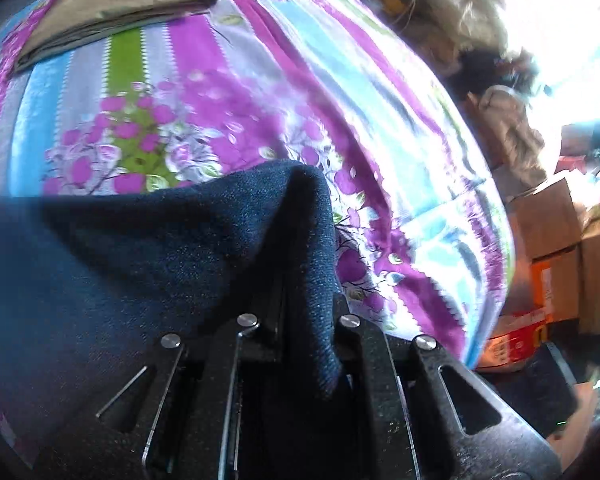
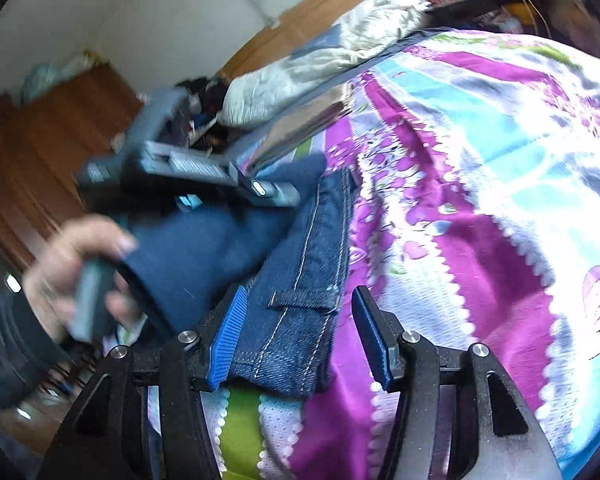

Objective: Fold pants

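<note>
While the left gripper [image 1: 300,320] clamps a lifted fold of the dark blue denim pants [image 2: 300,280] on the flowered bedspread [image 2: 480,200], the right gripper [image 2: 300,332] straddles the waistband, jaws apart; folding looks midway

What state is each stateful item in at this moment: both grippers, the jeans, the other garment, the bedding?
left gripper: shut on the jeans, denim draped over its fingers.
right gripper: open, jaws astride the waistband, not clamped.
jeans: partly folded, one part lifted, waistband lying on the bedsheet.
brown garment: folded, lying flat at the far side.
bedsheet: spread out, slightly wrinkled.
white quilt: bunched up at the bed's edge.
</note>
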Available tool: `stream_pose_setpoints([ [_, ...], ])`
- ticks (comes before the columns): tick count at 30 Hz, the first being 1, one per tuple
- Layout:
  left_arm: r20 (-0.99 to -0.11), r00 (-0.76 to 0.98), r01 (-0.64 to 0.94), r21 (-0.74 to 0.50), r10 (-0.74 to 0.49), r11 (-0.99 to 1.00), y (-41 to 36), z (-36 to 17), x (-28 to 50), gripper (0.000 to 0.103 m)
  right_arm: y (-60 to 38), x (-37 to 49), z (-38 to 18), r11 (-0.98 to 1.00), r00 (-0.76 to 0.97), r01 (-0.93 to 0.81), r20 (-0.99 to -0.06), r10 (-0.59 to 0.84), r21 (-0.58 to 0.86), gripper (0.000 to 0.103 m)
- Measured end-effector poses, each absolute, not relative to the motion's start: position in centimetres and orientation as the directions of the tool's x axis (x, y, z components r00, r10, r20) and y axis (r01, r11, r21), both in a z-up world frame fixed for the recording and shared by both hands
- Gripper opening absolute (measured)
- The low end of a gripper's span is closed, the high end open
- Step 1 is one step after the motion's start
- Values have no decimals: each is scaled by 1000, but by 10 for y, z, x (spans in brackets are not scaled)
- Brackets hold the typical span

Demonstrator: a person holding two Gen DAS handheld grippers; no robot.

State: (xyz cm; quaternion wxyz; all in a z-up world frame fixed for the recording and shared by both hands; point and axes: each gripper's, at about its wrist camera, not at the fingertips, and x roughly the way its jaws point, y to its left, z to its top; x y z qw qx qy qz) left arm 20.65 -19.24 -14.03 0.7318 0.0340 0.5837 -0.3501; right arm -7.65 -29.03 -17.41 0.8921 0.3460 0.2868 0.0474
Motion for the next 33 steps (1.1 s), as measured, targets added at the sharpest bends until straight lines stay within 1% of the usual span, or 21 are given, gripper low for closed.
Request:
stream_pose_setpoints([
  [2,-877,75,516,-373,-475,771,-192,-153,209,12,-297,-79,-177,717,835,98,-450,318,690,60],
  [3,-865,68,492,-405,-497,771,-187,-157,211,13,-301,-79,-180,698,833,88,-436,340,711,60],
  [4,-849,38,497,-441,-526,747,-186,-159,210,20,-303,-79,-183,665,830,72,-415,373,743,61],
  [5,-834,36,494,-464,-551,735,-183,-159,209,31,-307,-80,-186,630,829,56,-387,403,775,62],
  [6,-820,30,496,-484,-572,721,-180,-157,209,35,-310,-78,-187,587,831,36,-351,432,809,64],
  [7,-801,15,487,-516,-598,705,-179,-155,210,49,-311,-77,-187,542,833,13,-309,459,840,70],
  [8,-780,0,474,-551,-626,687,-179,-153,210,63,-312,-78,-187,493,835,-8,-265,481,870,72],
  [10,-764,-8,454,-578,-646,678,-184,-149,207,72,-310,-74,-184,426,827,-36,-212,521,904,78],
  [11,-770,-9,455,-572,-638,683,-185,-148,205,72,-307,-70,-181,402,821,-52,-190,539,914,79],
  [12,-771,-15,460,-570,-636,681,-188,-146,203,71,-303,-67,-178,407,815,-48,-200,545,912,81],
  [13,-766,-19,465,-576,-642,673,-188,-143,201,70,-299,-62,-176,459,806,-7,-267,529,889,86],
  [14,-748,-14,469,-591,-664,656,-184,-136,201,70,-293,-57,-174,542,788,62,-374,488,838,87],
  [15,-733,-2,474,-600,-680,645,-180,-131,199,70,-289,-52,-175,592,769,101,-440,463,799,87],
  [16,-726,22,483,-594,-688,643,-175,-124,198,70,-287,-48,-178,590,758,103,-447,475,801,87],
  [18,-724,91,501,-560,-684,660,-155,-111,199,70,-279,-43,-177,560,741,40,-401,539,827,67],
  [20,-718,130,505,-545,-683,669,-138,-106,202,70,-268,-36,-172,616,721,17,-436,538,788,22],
  [22,-718,155,492,-540,-679,684,-115,-106,208,70,-278,-36,-165,609,747,8,-410,524,793,18],
  [25,-732,168,473,-528,-660,705,-90,-113,212,71,-299,-45,-153,618,777,15,-399,488,786,18],
  [29,-768,129,448,-519,-627,728,-70,-144,207,70,-294,-43,-198,617,654,90,-514,555,781,21],
  [30,-780,117,423,-521,-615,741,-62,-155,207,70,-295,-47,-199,608,650,88,-508,564,789,21],
  [33,-754,131,423,-544,-643,724,-45,-152,200,70,-294,-48,-180,660,643,66,-538,545,748,22],
])
